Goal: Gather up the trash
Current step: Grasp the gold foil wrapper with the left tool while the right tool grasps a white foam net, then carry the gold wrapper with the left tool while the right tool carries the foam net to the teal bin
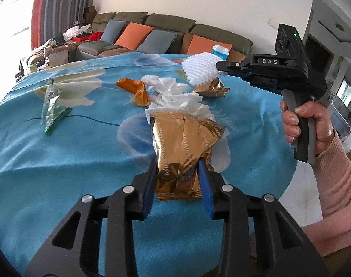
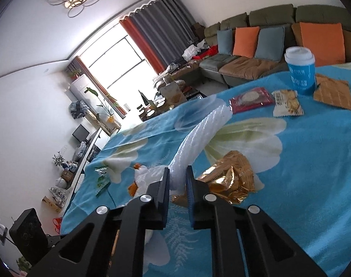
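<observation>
Two tools, both clamped on trash. Left tool (image 1: 177, 173), bottom centre of the left view: jaws partly closed, pads pressing both sides of a gold wrapper (image 1: 187, 143), whose far end points toward frame centre. Right tool (image 2: 177, 180), bottom centre of the right view: jaws nearly shut, pinching a white foam net (image 2: 198, 138) that rises diagonally toward the upper right. In the left view the same tool sits at the right edge, held by a hand (image 1: 309, 124) in a pink sleeve (image 1: 337, 173), with the net at its tip, upper centre.

Outward on the bench (image 1: 59, 161), under a blue flowered cloth: crumpled tissue (image 1: 175, 94) just beyond the gold wrapper, an orange wrapper (image 1: 136, 90) left of it, a green wrapper (image 1: 51, 108) farther left, a second gold wrapper (image 2: 230, 177) just right of the right tool. Upper right of the right view: red packet (image 2: 251, 99), biscuit packet (image 2: 287, 102), tan packet (image 2: 332, 92), blue cup (image 2: 301, 71). Sofa (image 1: 175, 30) behind.
</observation>
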`<state>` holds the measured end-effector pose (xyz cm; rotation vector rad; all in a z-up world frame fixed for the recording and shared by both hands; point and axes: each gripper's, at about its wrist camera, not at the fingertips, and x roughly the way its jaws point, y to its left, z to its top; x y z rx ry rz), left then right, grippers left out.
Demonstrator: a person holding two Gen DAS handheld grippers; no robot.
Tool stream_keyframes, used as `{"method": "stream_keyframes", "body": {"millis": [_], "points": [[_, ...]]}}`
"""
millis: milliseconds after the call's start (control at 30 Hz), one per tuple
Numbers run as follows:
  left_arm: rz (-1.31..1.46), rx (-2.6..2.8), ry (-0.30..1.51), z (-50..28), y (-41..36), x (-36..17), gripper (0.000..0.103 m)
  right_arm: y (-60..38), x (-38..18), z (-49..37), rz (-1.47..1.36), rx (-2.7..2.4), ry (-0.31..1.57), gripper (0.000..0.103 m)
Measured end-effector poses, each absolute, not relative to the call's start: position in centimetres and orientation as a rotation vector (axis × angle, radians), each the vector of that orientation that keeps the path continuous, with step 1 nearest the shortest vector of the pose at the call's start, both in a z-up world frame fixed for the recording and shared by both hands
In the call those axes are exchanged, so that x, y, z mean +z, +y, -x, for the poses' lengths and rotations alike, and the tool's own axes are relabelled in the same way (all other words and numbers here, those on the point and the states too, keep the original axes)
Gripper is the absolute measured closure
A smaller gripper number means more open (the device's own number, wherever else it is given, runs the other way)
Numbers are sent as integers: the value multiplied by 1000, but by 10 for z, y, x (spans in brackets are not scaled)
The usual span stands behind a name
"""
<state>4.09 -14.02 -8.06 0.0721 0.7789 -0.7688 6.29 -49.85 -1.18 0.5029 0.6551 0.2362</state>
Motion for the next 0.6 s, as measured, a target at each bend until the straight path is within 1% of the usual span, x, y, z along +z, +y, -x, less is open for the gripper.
{"method": "stream_keyframes", "body": {"millis": [400, 600], "points": [[-10, -691, 735, -33, -97, -68, 69, -460, 14, -58, -425, 359, 598, 92], [16, -629, 717, -32, -73, -61, 69, -430, 18, -62, -395, 438, 598, 92]]}}
